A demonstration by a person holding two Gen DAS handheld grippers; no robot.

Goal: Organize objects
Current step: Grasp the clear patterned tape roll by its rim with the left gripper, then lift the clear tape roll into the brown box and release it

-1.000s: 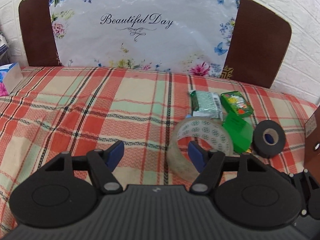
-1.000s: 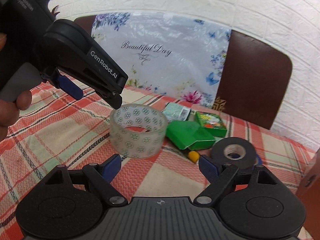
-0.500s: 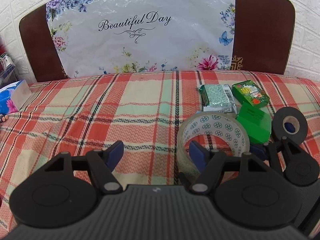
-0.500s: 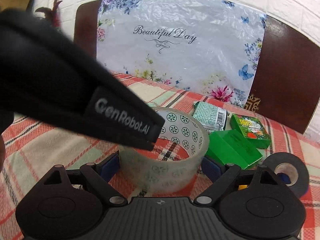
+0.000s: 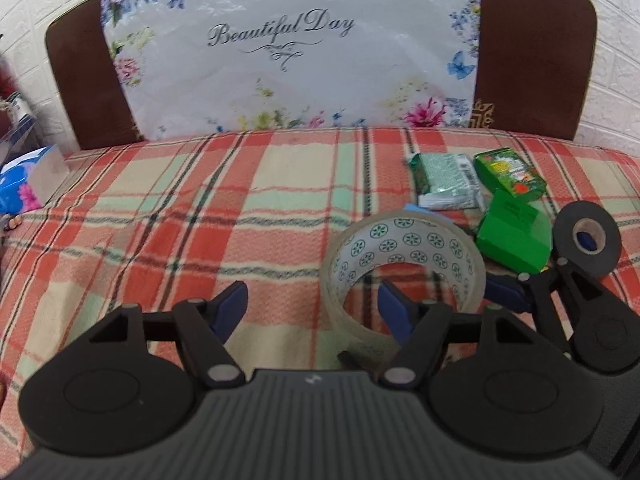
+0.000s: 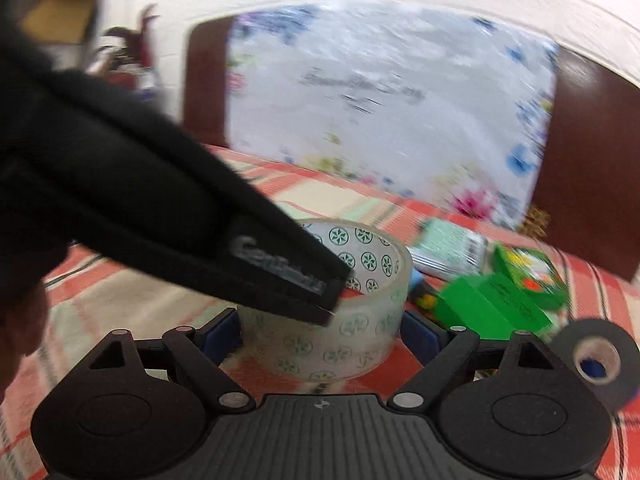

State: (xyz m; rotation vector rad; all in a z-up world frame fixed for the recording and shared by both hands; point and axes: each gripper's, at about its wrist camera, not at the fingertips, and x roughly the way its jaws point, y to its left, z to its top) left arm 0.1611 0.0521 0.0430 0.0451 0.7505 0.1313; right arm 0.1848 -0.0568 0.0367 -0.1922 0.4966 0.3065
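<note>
A clear tape roll with green flower marks [image 5: 404, 252] stands on the plaid cloth; it also shows in the right wrist view [image 6: 340, 320]. My left gripper [image 5: 312, 308] is open, its right finger [image 5: 394, 312] reaching into the roll's hole. My right gripper [image 6: 320, 330] is open with the roll between its two blue pads, close to touching. A black tape roll [image 5: 586, 238] lies to the right, also seen in the right wrist view [image 6: 596, 360]. The left gripper's black body [image 6: 160, 216] crosses the right wrist view.
Two green boxes [image 5: 514, 236] [image 5: 508, 174] and a silver-green packet [image 5: 446, 180] lie behind the rolls. A floral bag [image 5: 296, 52] leans on a brown headboard [image 5: 532, 48]. A blue tissue box [image 5: 28, 184] sits at the far left edge.
My right gripper moved forward until the clear roll sits between its fingers. My left gripper shifted closer over the roll. The right view is now motion-blurred.
</note>
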